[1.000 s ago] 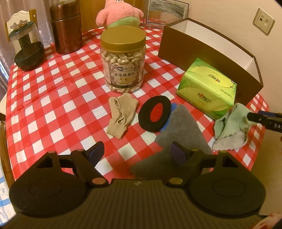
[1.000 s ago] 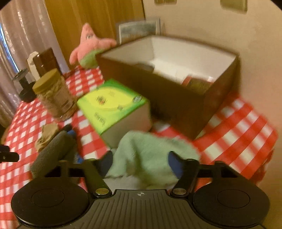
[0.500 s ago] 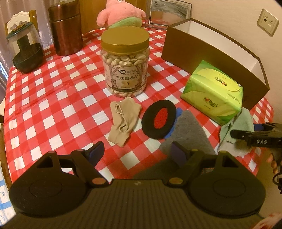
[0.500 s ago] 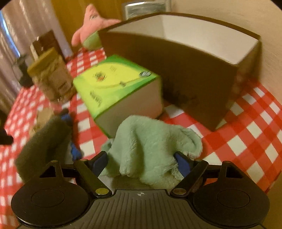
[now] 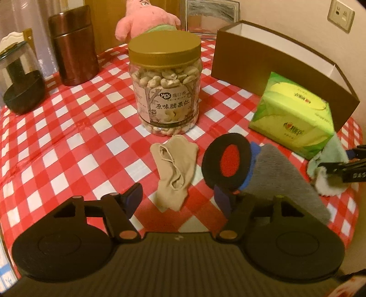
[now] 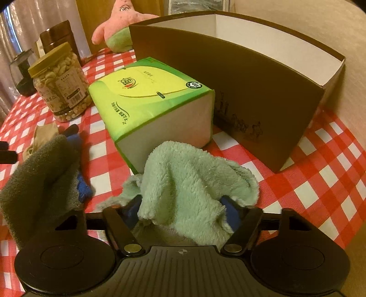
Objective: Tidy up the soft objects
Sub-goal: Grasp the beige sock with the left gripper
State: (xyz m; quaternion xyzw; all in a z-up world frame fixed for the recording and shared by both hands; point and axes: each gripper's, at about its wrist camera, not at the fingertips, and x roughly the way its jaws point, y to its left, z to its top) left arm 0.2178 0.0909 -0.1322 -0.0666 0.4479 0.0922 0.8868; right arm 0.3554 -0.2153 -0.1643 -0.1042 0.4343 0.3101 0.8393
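A beige sock (image 5: 173,169) lies flat on the checked tablecloth. Its near end reaches in between the fingers of my left gripper (image 5: 178,198), whose jaws are closing but stand clear of it. The fluffy green cloth (image 6: 183,182) is bunched up in front of the tissue pack (image 6: 148,96). My right gripper (image 6: 180,212) is down over the cloth. Its jaws are closing, and the cloth fills the gap between them. A grey fuzzy piece (image 5: 281,180) with a black and red round patch (image 5: 226,164) lies between sock and cloth. In the left wrist view the right gripper (image 5: 338,169) shows at the cloth (image 5: 331,150).
An open brown box (image 6: 251,91) stands behind the tissue pack, near the wall. A cashew jar (image 5: 164,91) stands just beyond the sock. Farther back are a pink plush toy (image 5: 146,16), a brown canister (image 5: 73,45) and a glass jar (image 5: 20,80). The table edge runs close on the right.
Both grippers came down and forward. The sock now lies between the left fingers, which have narrowed. The right fingers sank into the green cloth and drew closer together.
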